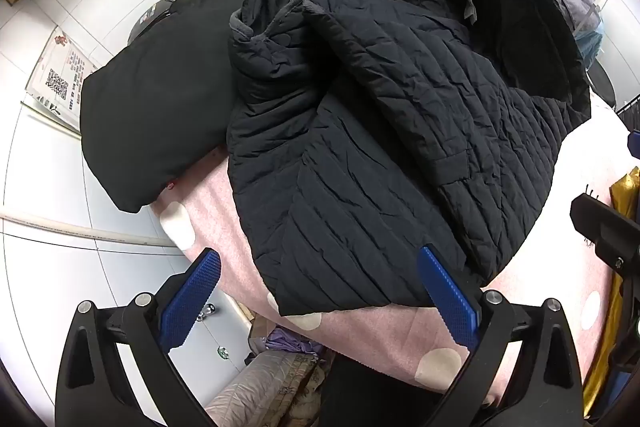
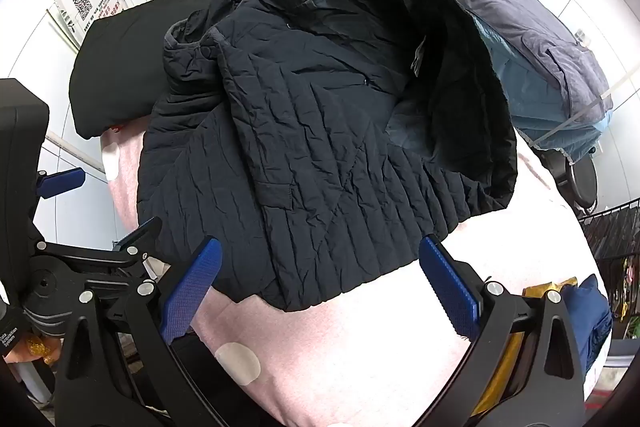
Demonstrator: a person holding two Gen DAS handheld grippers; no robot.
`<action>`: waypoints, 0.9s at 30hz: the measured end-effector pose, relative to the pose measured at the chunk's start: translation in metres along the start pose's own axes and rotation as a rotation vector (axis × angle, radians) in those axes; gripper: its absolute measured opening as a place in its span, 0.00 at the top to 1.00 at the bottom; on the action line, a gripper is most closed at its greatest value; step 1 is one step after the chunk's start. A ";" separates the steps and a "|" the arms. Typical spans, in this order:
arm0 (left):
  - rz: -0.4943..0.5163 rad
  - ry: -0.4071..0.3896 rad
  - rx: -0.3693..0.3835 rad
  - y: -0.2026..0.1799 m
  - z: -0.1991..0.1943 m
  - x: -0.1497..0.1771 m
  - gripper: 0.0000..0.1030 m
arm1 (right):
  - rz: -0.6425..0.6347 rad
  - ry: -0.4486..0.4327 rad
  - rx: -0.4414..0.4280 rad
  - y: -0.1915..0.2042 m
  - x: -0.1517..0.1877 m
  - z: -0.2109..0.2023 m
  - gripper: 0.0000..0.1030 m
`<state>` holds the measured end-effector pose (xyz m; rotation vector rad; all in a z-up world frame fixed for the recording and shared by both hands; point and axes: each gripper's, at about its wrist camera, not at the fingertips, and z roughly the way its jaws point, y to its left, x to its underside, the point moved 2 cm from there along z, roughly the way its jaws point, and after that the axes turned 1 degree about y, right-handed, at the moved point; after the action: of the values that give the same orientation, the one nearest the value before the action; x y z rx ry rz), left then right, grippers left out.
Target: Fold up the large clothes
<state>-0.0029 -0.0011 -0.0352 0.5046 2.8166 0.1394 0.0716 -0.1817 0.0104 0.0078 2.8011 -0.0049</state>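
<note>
A black quilted jacket (image 1: 372, 131) lies crumpled on a pink blanket with pale dots (image 1: 360, 331); it also shows in the right wrist view (image 2: 320, 163), where its dark lining is turned out at the far right. My left gripper (image 1: 318, 297) is open and empty, its blue pads just above the jacket's near hem. My right gripper (image 2: 320, 287) is open and empty, also just short of the near hem. The left gripper (image 2: 100, 203) shows at the left of the right wrist view.
A black folded garment (image 1: 156, 131) lies at the far left of the blanket. A grey-blue padded coat (image 2: 532, 39) lies at the far right. White tiled walls surround the bed. A gold bag (image 1: 616, 267) sits at the right edge.
</note>
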 end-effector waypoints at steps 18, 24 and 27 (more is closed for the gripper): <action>0.009 0.005 -0.003 -0.003 0.001 0.002 0.06 | 0.000 0.002 0.003 0.000 0.001 0.001 0.06; 0.016 0.011 -0.007 -0.004 0.002 0.002 0.06 | -0.001 0.003 0.002 0.002 -0.001 -0.001 0.06; 0.019 0.015 -0.008 -0.004 0.003 0.002 0.06 | -0.001 0.004 0.002 0.001 0.001 0.001 0.06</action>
<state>-0.0053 -0.0038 -0.0391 0.5306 2.8254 0.1590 0.0711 -0.1810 0.0088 0.0067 2.8050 -0.0075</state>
